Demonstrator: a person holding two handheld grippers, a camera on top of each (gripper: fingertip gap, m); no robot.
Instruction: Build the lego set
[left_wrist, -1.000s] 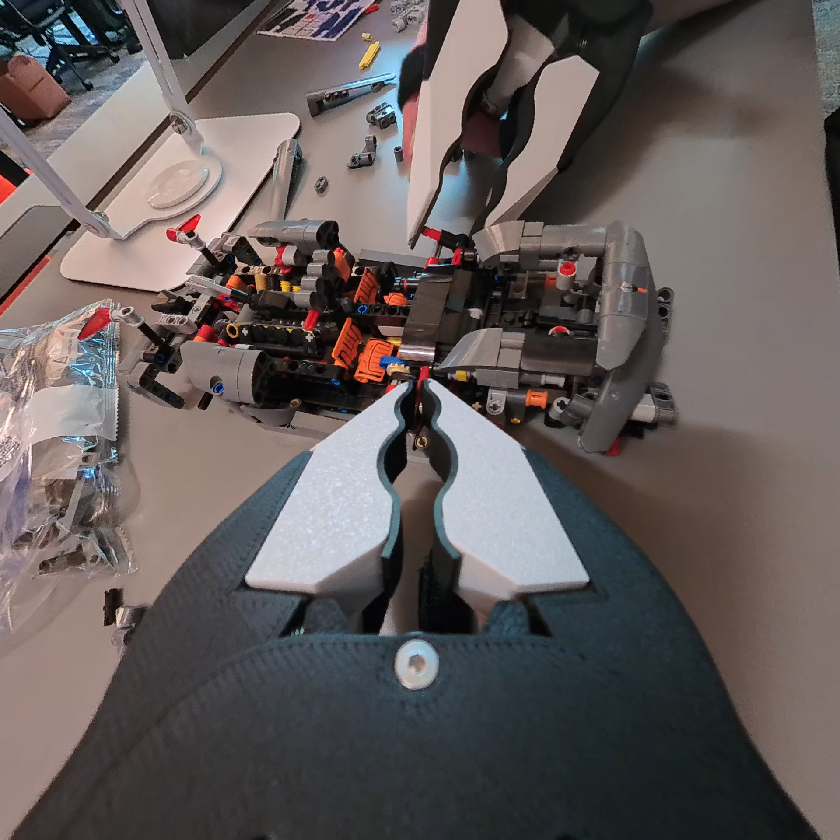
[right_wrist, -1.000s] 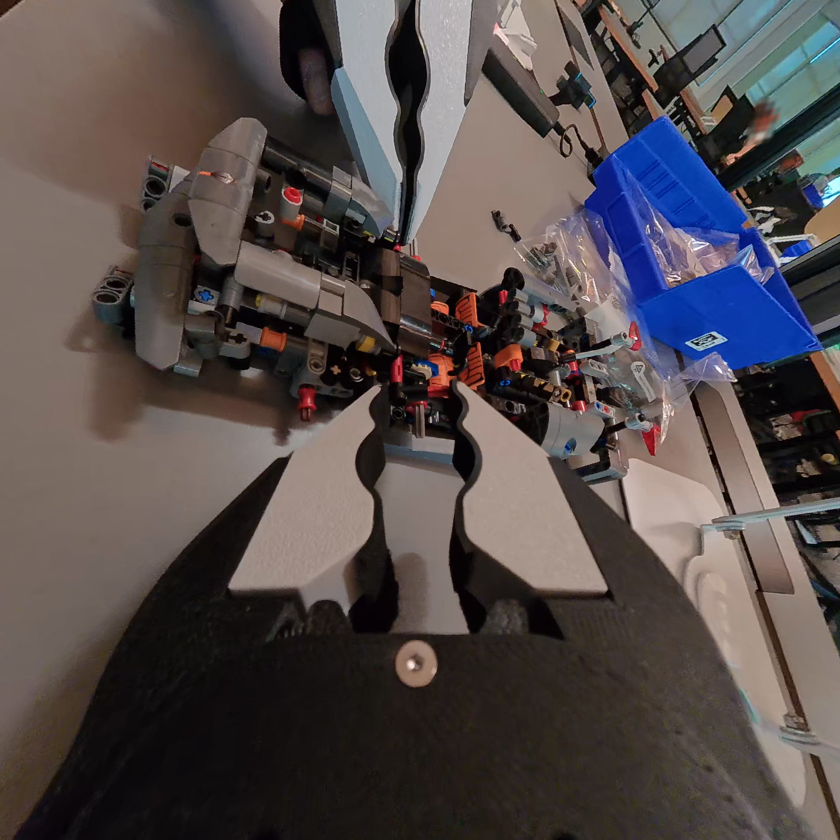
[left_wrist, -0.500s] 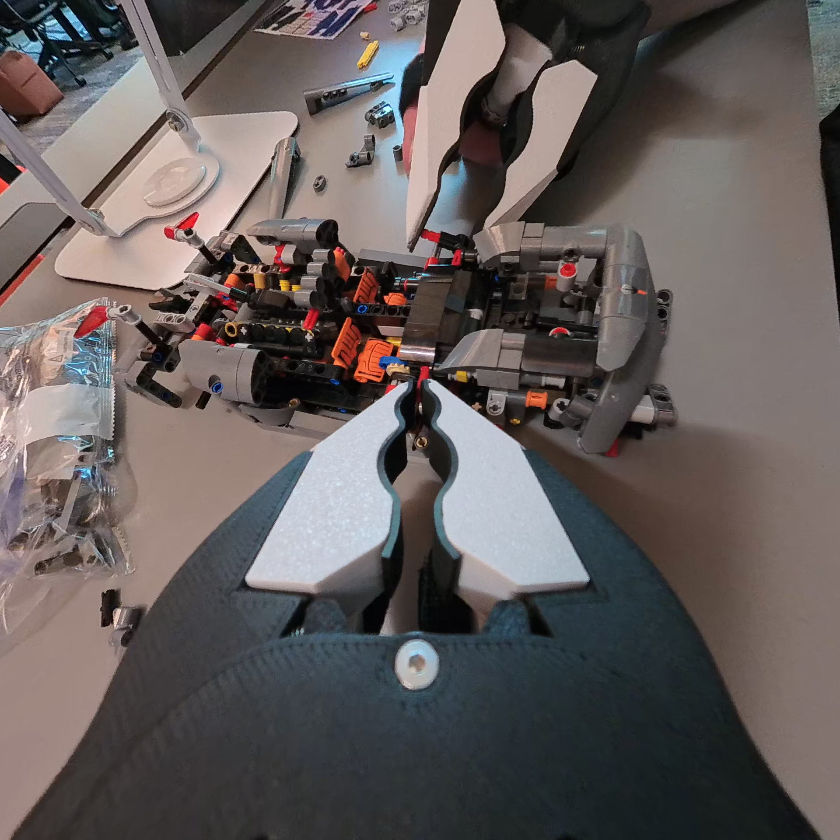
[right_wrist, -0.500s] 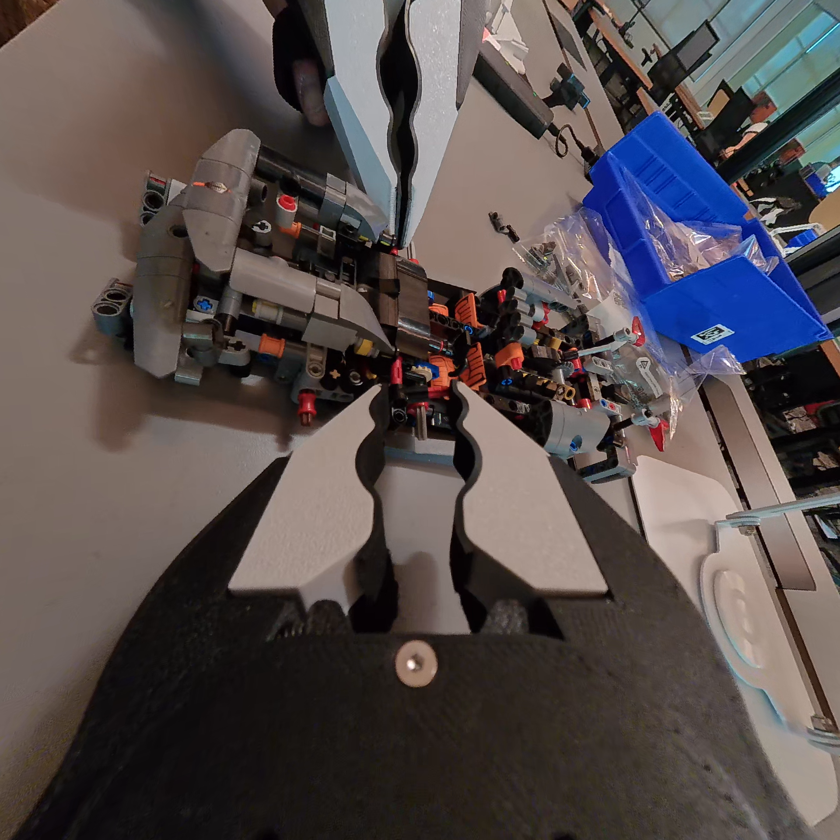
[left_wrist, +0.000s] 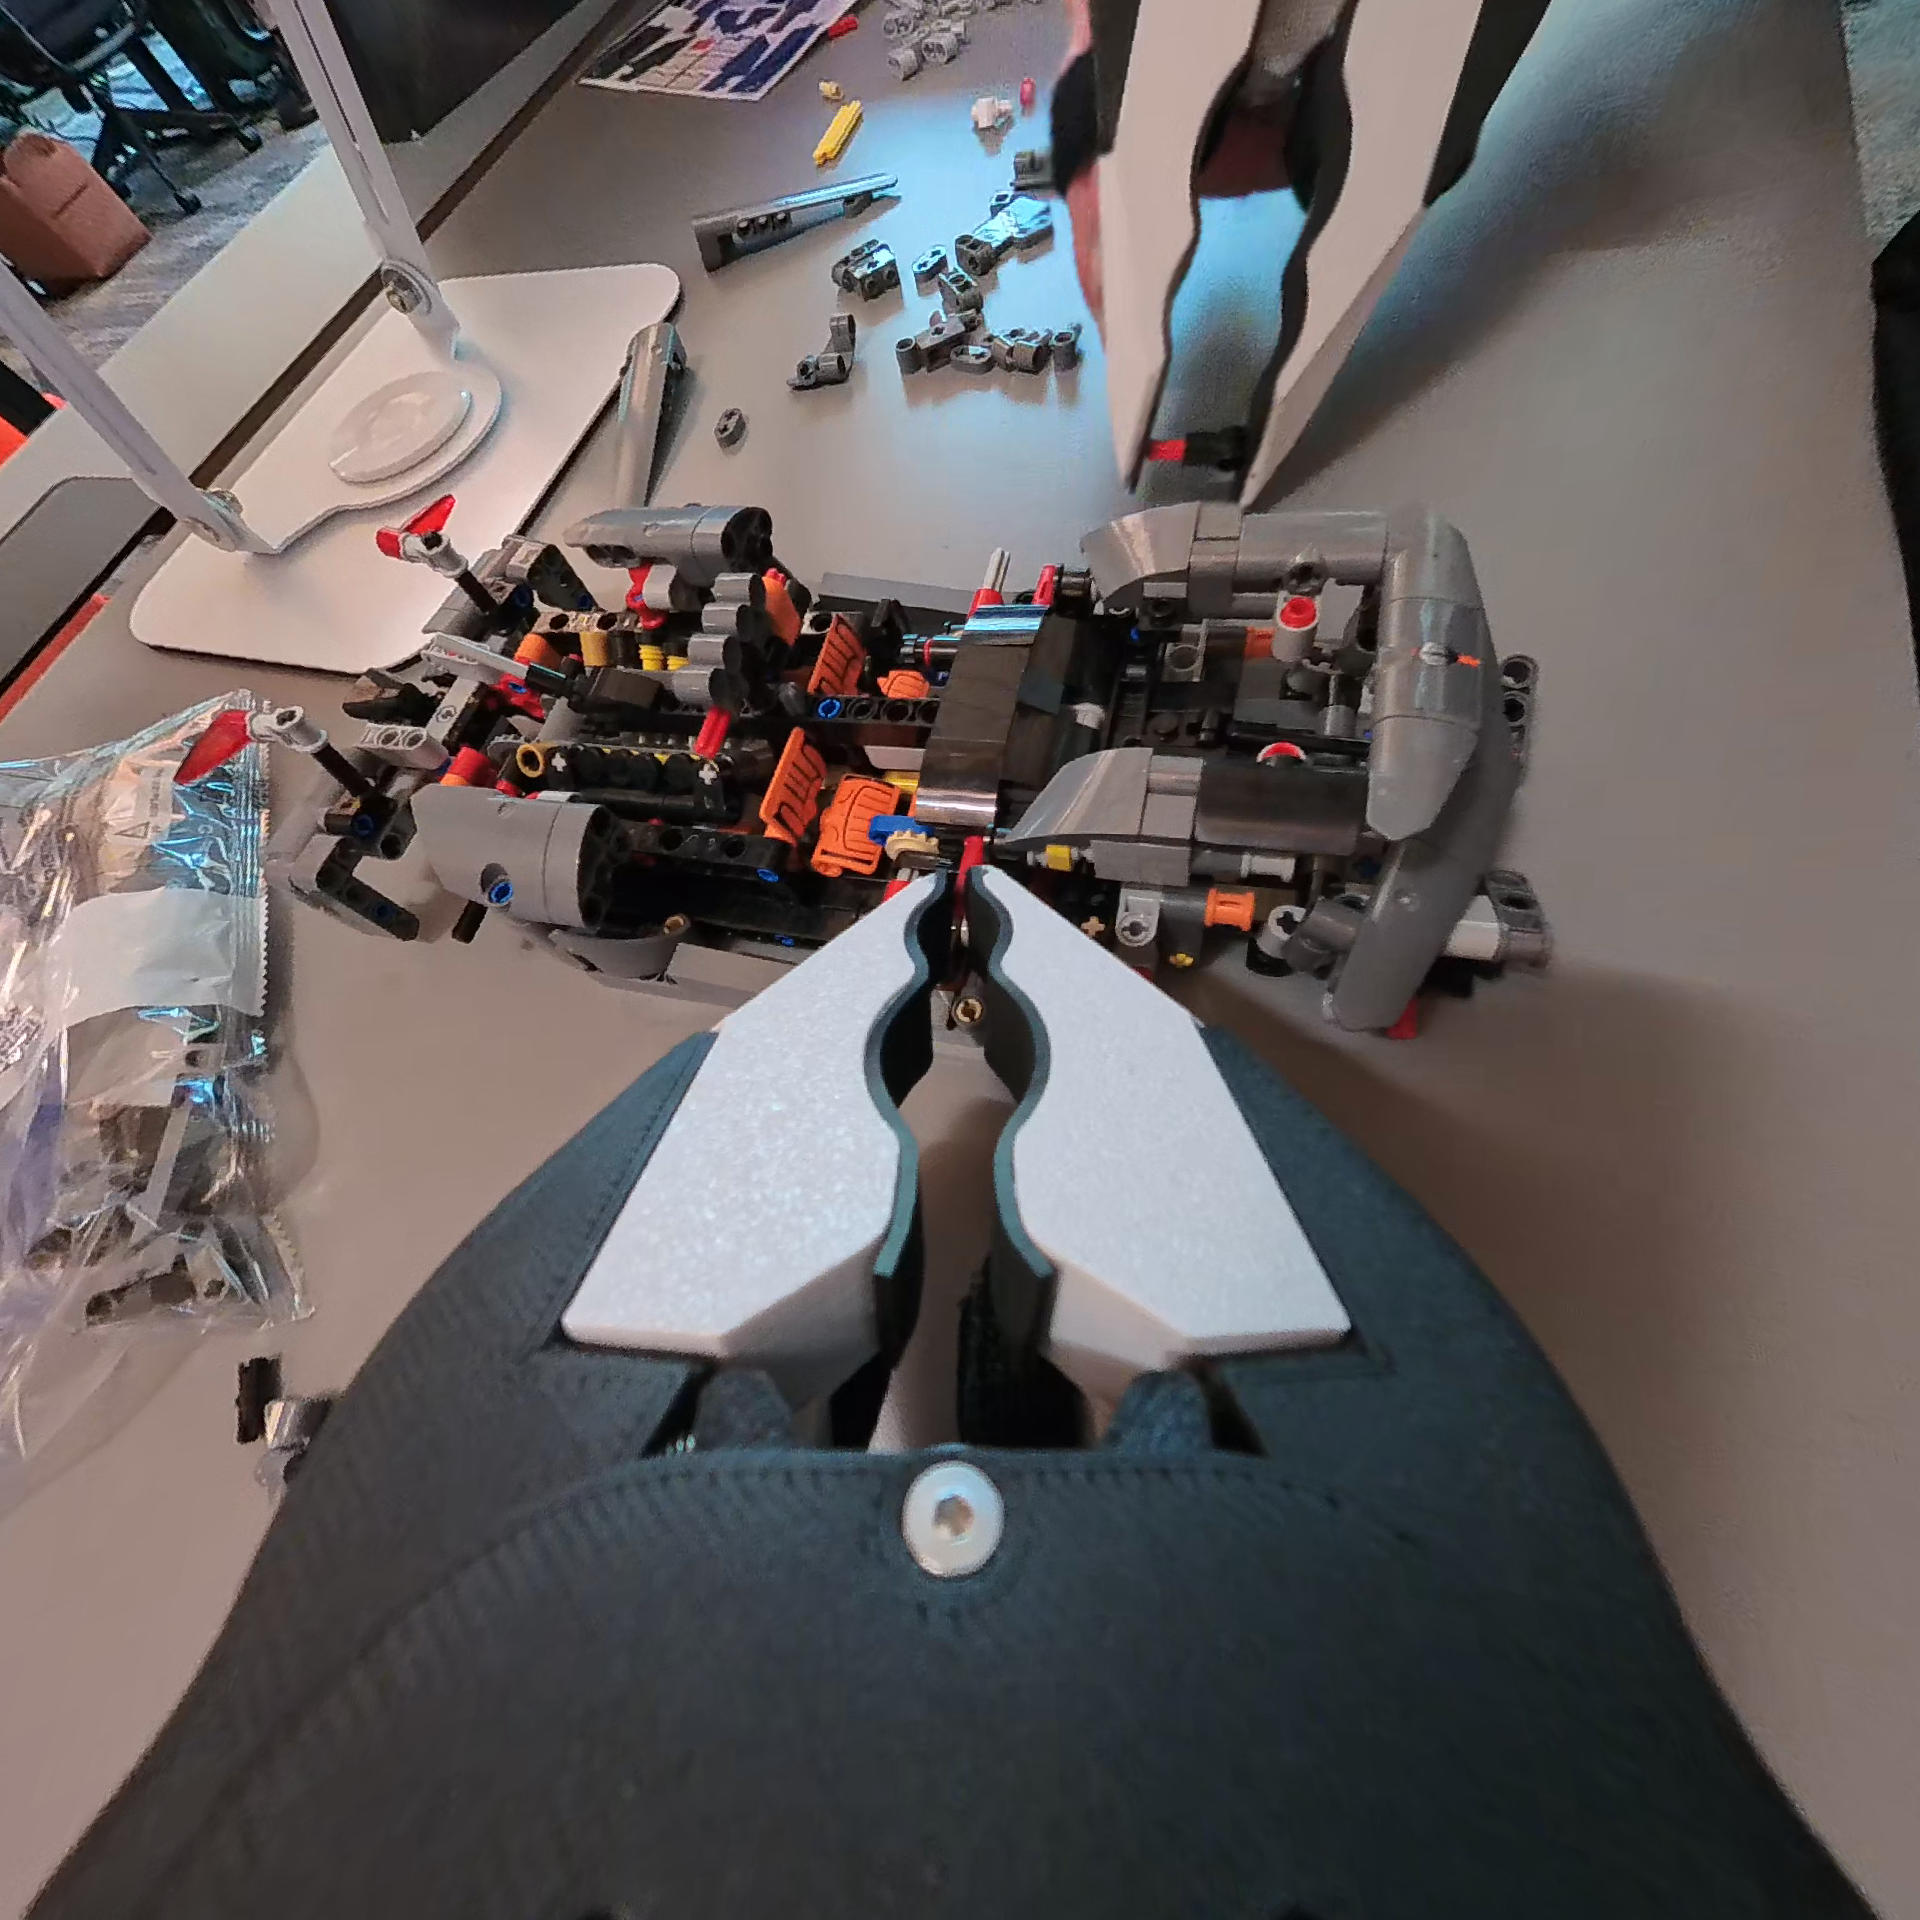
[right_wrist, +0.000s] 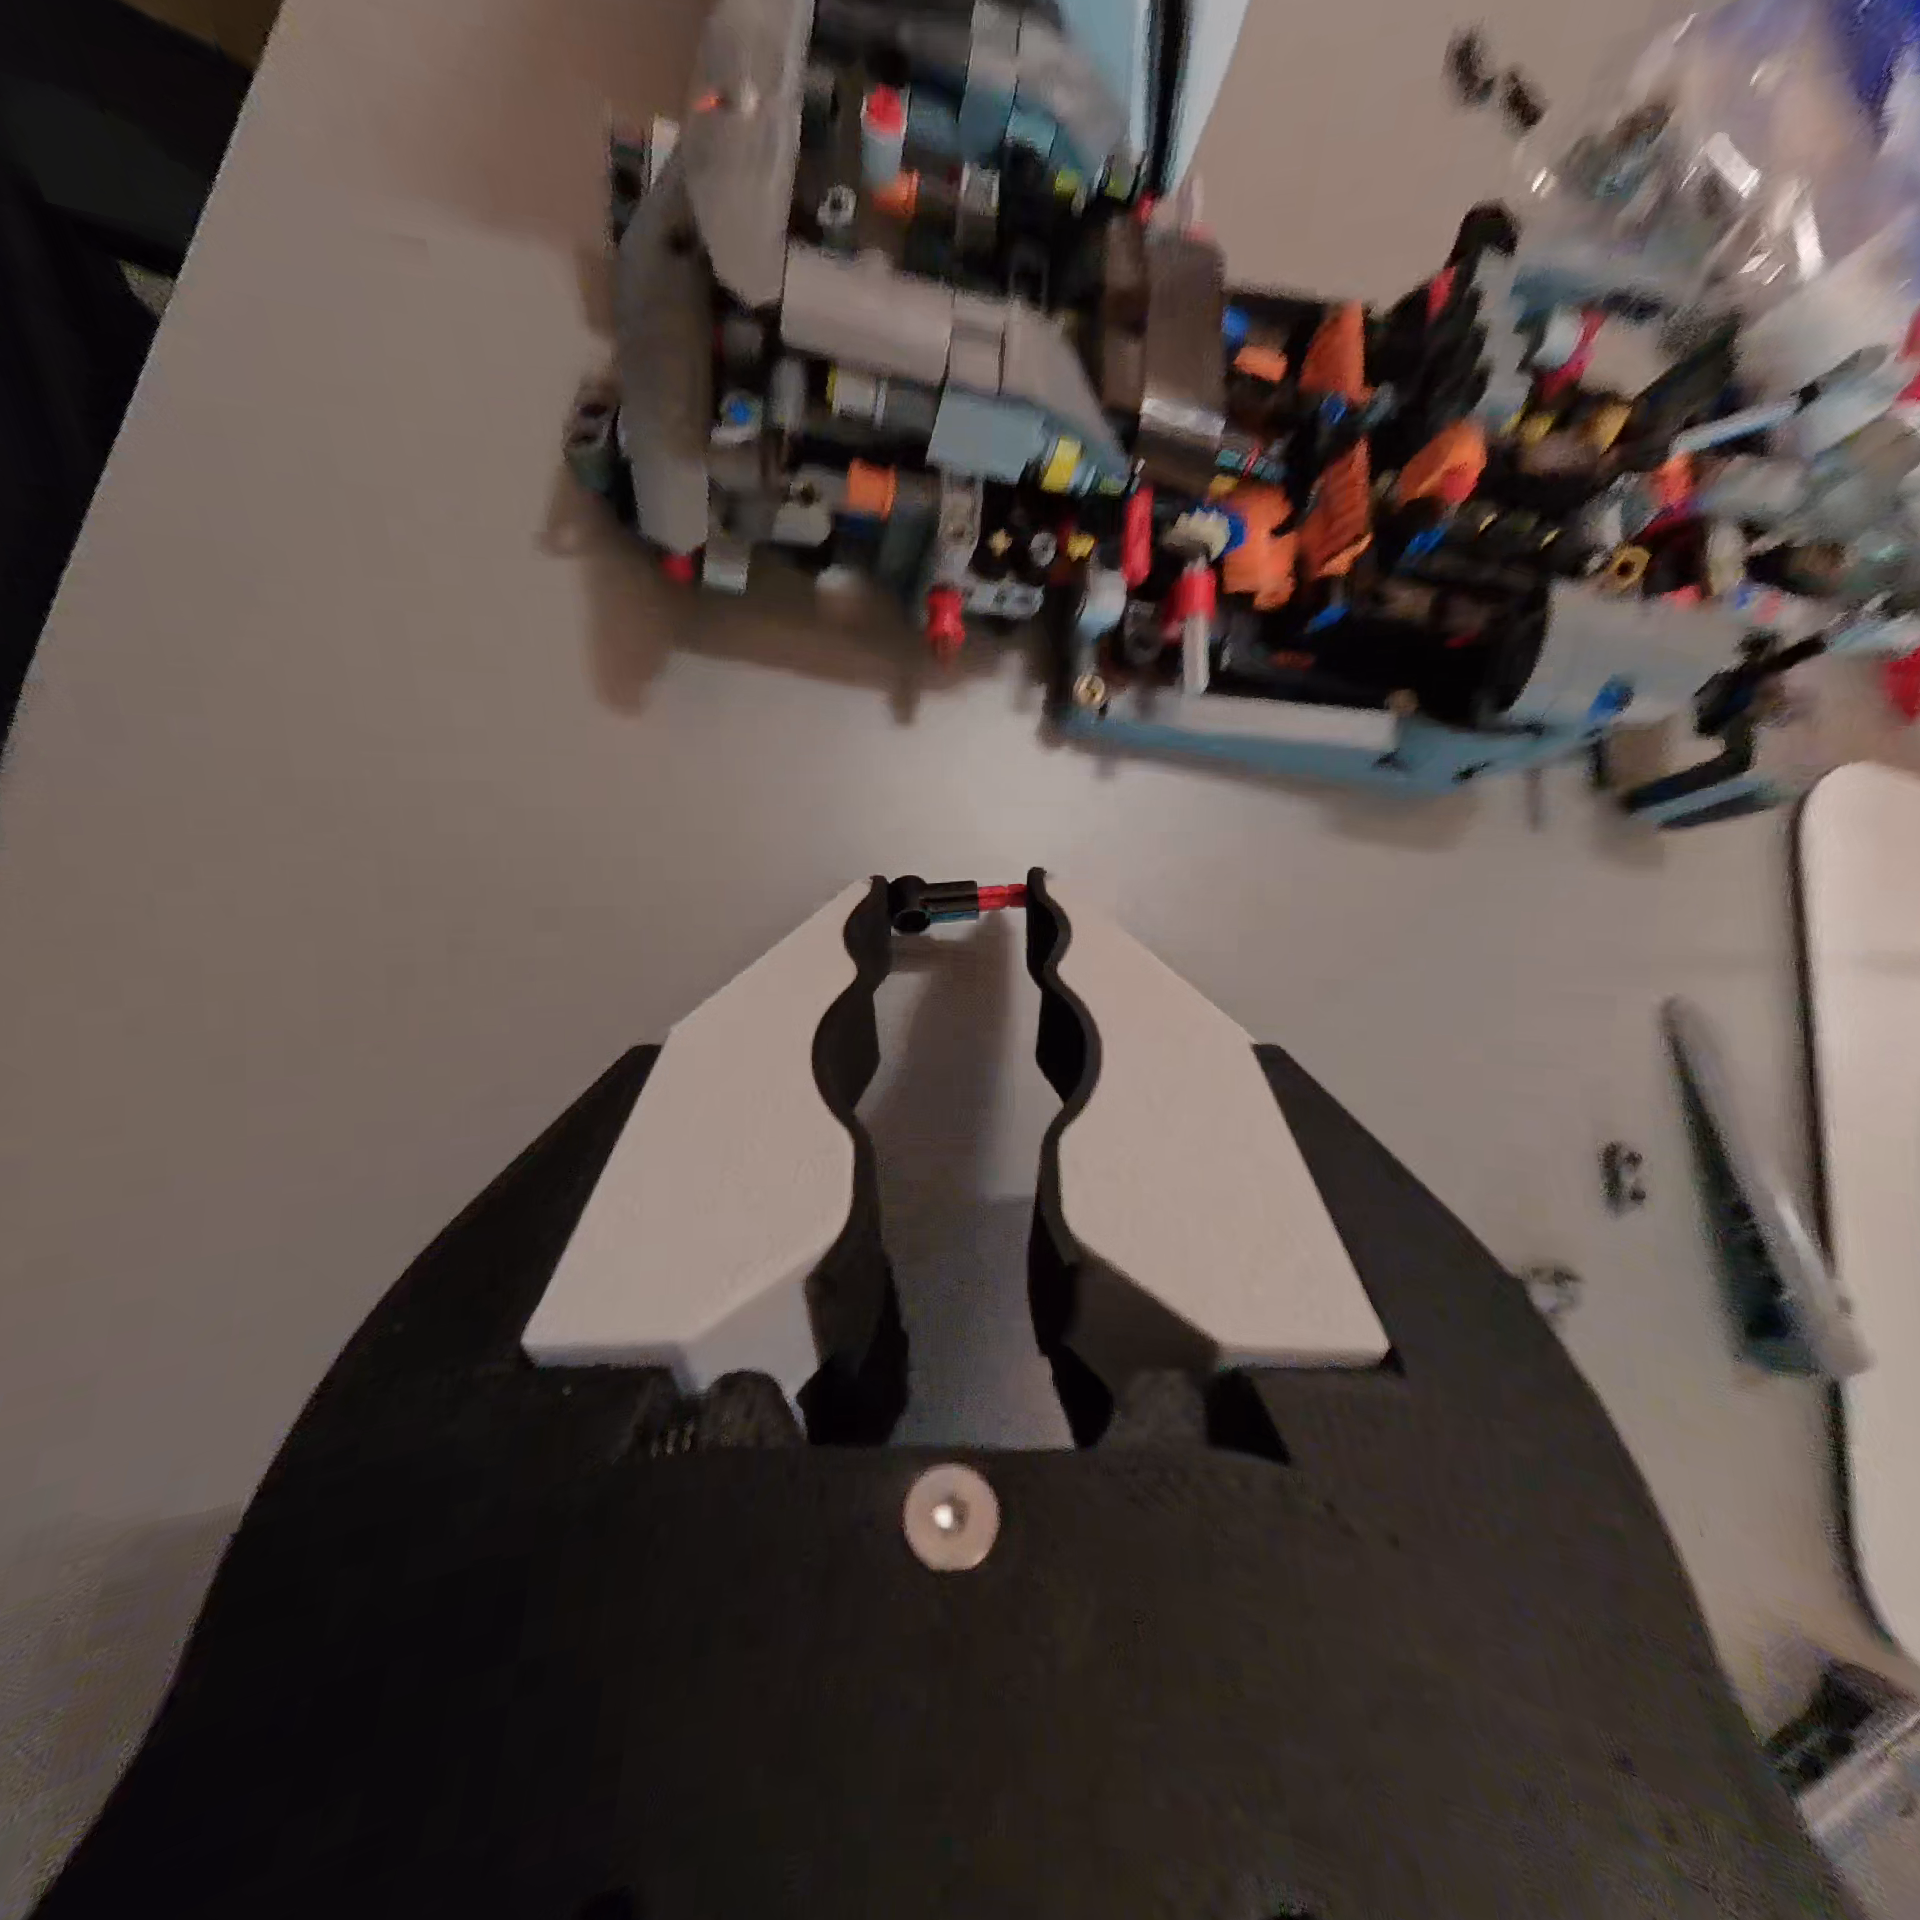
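Two grippers and one large brick model are counted on the grey table (left_wrist: 1662, 1299).

Nearest in the left wrist view, the left gripper (left_wrist: 958, 891) is seen with its fingertips pressed together against the near side of the model (left_wrist: 935, 748). A thin red part (left_wrist: 971, 857) of the model stands right at the tips; whether it is pinched cannot be told.

Nearest in the right wrist view, the right gripper (right_wrist: 956, 896) is clamped on one small black-and-red pin piece (right_wrist: 951, 902), held crosswise with a pad at each end, above bare table and apart from the model (right_wrist: 1039, 416).

Left of the model, one clear bag of parts (left_wrist: 125, 1039) is noted, cut off by the frame edge. Beyond it, one white stand base (left_wrist: 416, 416) is seen. Further back, a scatter of small grey connectors (left_wrist: 966, 312), too small to count, one yellow piece (left_wrist: 837, 133) and one printed sheet (left_wrist: 717, 42), cut off, are noted.

The right wrist view is motion-blurred; the model's detail there is hard to make out.
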